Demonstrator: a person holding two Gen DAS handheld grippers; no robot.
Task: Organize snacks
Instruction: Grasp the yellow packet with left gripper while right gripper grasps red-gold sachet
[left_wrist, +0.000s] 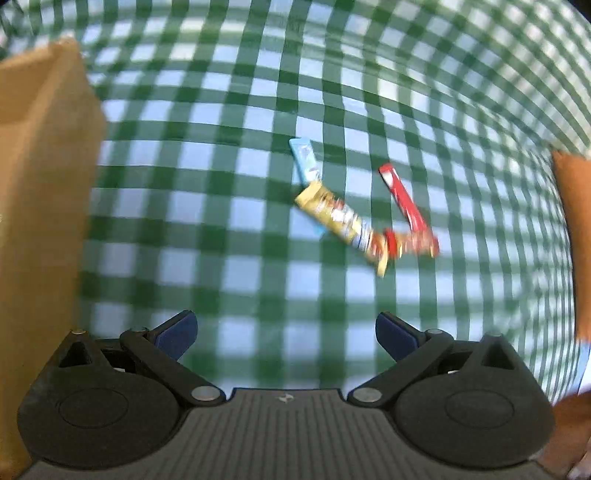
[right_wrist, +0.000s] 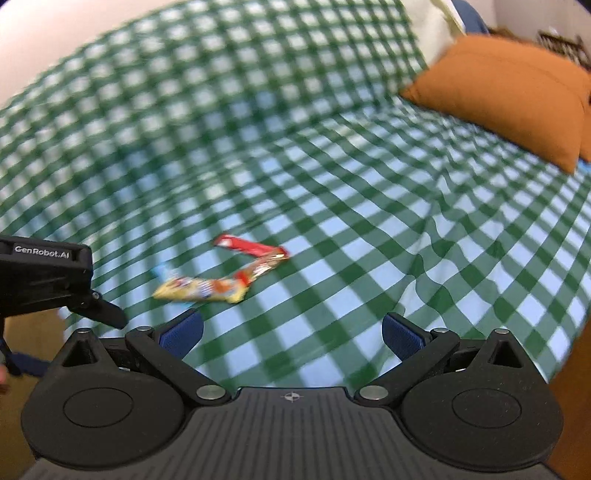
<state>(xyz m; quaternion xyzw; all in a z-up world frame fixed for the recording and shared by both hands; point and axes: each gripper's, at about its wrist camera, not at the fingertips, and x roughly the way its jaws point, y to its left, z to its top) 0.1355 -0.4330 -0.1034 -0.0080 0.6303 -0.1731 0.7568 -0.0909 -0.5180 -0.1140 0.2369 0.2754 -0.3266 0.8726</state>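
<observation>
Several snack wrappers lie in a loose cluster on the green checked cloth. A blue bar is partly covered by a yellow packet. A red bar lies to the right, and a red and orange packet joins their near ends. My left gripper hovers open and empty, short of them. The right wrist view shows the yellow packet, the red bar and a tip of the blue bar. My right gripper is open and empty just before them. The left gripper's body shows at the left edge.
A brown cardboard box stands at the left. An orange pillow lies at the back right of the bed, with a cream one behind it. The cloth is wrinkled towards the right edge. Wooden floor shows below.
</observation>
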